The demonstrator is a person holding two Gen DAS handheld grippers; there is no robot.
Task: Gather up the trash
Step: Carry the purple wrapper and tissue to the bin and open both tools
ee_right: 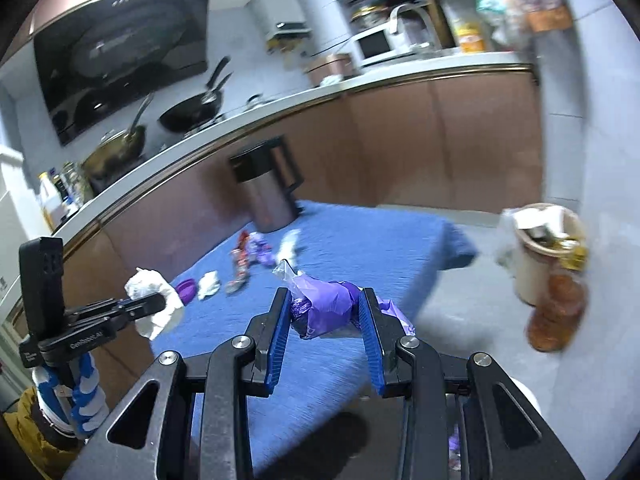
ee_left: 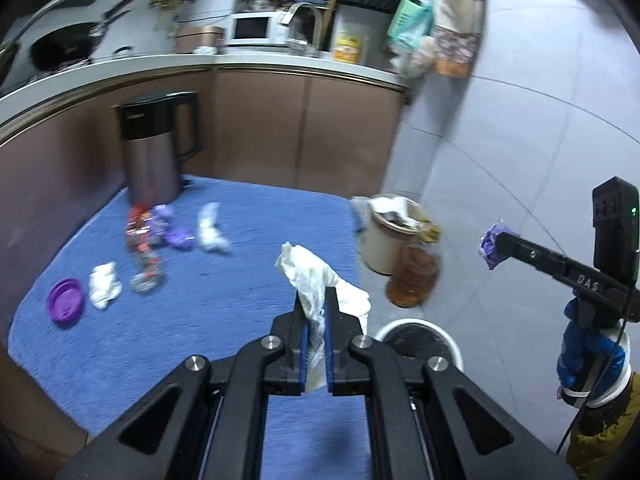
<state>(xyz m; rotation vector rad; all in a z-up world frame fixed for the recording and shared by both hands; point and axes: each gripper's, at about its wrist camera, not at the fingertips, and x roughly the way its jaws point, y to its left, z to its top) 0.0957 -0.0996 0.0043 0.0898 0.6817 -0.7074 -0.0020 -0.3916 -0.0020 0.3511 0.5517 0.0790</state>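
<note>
Right wrist: beige bin [ee_right: 536, 272], seemingly full of crumpled trash [ee_right: 540, 220].

Plain blue textured cloth [ee_left: 248, 216]; crumpled white tissue wad [ee_left: 316, 276]; crinkled purple plastic wrapper [ee_right: 328, 306]; round purple plastic lid [ee_left: 65, 301]; red-and-silver foil wrappers [ee_left: 142, 240].

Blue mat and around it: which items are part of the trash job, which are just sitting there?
Job:
- white tissue wad in left gripper
- purple wrapper in right gripper
- purple lid
- crumpled tissues
- red wrappers
- white-rimmed bin

Lying about:
- kettle
- amber jar
- full beige bin
- wok
- microwave
</note>
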